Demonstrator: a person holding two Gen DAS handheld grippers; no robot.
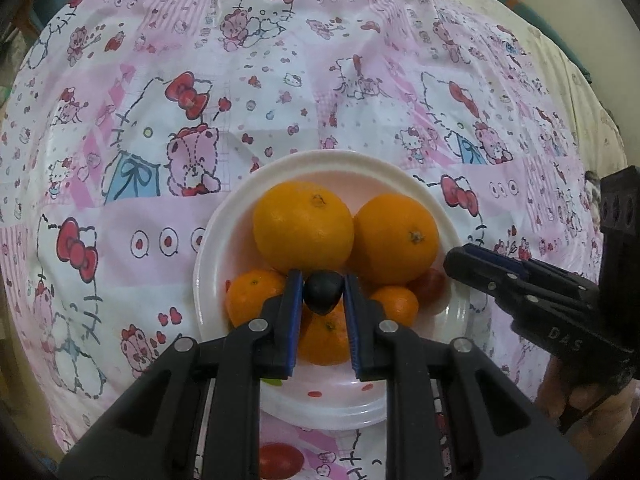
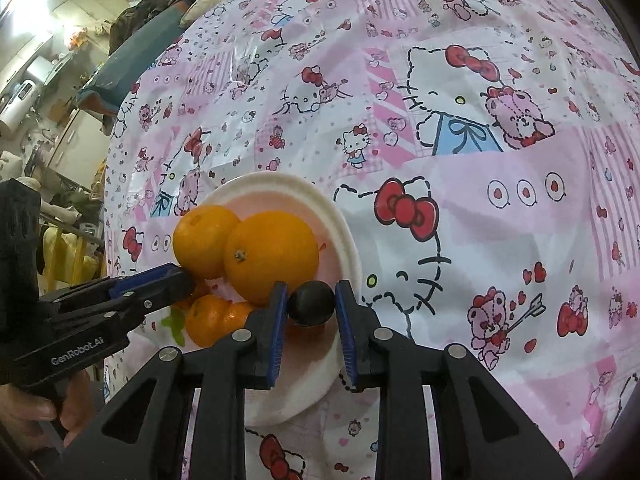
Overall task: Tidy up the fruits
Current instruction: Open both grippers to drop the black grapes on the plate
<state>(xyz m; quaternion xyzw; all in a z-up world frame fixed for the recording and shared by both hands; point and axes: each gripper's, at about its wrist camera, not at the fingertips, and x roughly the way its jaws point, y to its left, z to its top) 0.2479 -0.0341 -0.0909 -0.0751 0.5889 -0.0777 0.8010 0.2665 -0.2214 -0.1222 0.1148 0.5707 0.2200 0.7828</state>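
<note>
Cloth [image 1: 360, 92] over the counter: pink and white patchwork, printed with cartoon cats wearing red bows, pink bears, small red hearts. White plate [image 1: 208, 264] beyond the tongs. Two large oranges [image 1: 304, 226] bright orange; smaller orange ones nearer the tongs. Dark, near-black fruit [image 1: 322, 292] between the left tongs [image 1: 320, 280]; another [image 2: 311, 303] between the right tongs [image 2: 308, 292]. Tongs black, blue pads [image 1: 294, 320].

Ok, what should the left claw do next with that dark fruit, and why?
Probably open a little: the left claw pinches the dark fruit right above the small oranges in the white plate, so it should drop in with them.
</note>
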